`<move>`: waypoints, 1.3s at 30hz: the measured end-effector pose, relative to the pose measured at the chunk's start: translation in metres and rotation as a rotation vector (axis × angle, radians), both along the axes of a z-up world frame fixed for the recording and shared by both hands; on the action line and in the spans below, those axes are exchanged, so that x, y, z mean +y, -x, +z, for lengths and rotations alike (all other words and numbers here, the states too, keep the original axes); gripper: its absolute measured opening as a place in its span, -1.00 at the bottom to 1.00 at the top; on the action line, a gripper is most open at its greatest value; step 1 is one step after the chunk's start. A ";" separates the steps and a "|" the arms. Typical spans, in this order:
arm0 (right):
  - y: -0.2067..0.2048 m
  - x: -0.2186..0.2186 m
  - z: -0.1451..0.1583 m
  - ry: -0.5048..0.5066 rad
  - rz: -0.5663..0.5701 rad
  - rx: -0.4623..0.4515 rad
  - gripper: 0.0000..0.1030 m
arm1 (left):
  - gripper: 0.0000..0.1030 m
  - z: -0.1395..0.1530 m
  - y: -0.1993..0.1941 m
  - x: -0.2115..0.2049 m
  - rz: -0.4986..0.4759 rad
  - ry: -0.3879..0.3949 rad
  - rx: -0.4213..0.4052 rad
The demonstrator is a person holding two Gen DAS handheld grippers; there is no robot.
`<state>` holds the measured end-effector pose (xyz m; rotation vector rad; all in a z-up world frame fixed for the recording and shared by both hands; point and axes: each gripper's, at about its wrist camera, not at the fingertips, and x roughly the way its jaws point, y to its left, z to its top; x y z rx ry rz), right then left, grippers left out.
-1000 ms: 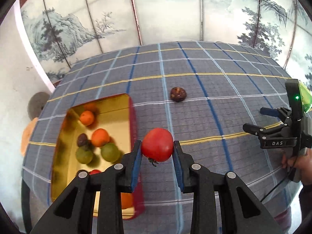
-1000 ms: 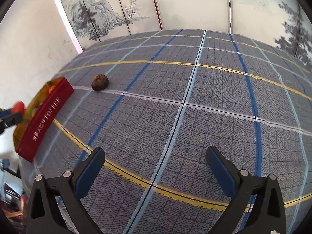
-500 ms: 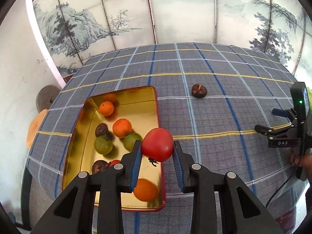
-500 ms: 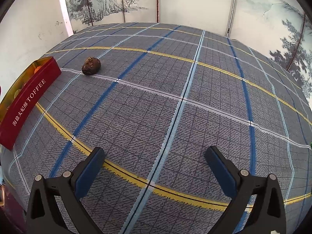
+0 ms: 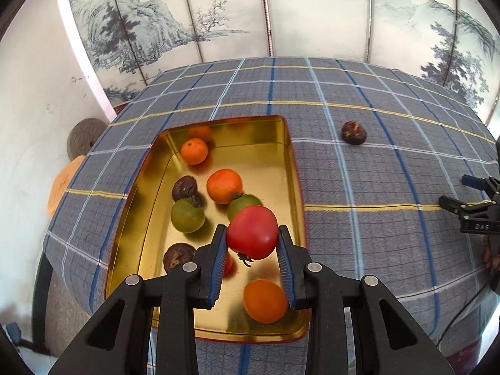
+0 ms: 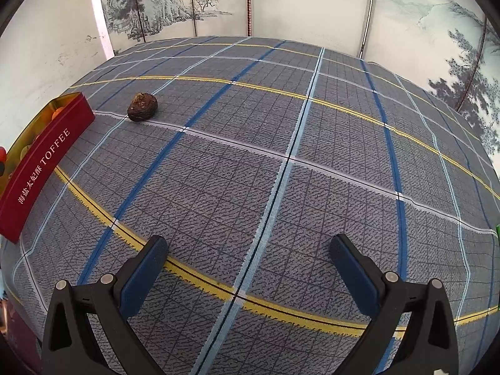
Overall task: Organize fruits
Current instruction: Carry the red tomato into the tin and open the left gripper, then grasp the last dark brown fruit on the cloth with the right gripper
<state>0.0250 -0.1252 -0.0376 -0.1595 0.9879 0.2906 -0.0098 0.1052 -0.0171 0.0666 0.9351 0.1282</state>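
Note:
My left gripper (image 5: 252,237) is shut on a red tomato (image 5: 252,236) and holds it above the gold tin tray (image 5: 281,162). The tray holds several fruits: oranges (image 5: 224,186), green ones (image 5: 187,215) and dark brown ones (image 5: 184,187). One dark brown fruit (image 5: 353,132) lies alone on the checked cloth right of the tray; it also shows in the right wrist view (image 6: 142,107). My right gripper (image 6: 248,257) is open and empty, low over the cloth; it shows at the right edge of the left wrist view (image 5: 468,200).
The tray's red outer wall reads TOFFEE (image 6: 37,165) at the left of the right wrist view. The table is covered by a grey-blue checked cloth (image 6: 281,156). Painted screen panels (image 5: 281,12) stand behind it. A white wall lies to the left.
My left gripper has carried the tomato leftward from beside the tray's right wall to over the tray. The right gripper view has turned slightly; its jaws stay open.

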 end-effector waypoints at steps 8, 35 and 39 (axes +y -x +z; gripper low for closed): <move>0.000 0.000 0.000 0.000 0.000 0.000 1.00 | -0.37 -0.012 -0.005 0.018 0.038 0.036 0.028; -0.002 0.001 0.002 -0.003 -0.011 -0.005 1.00 | 0.46 0.003 -0.003 0.017 0.051 -0.083 -0.058; -0.001 0.018 0.024 -0.106 0.075 -0.107 0.95 | 0.49 0.003 -0.003 0.016 0.047 -0.096 -0.054</move>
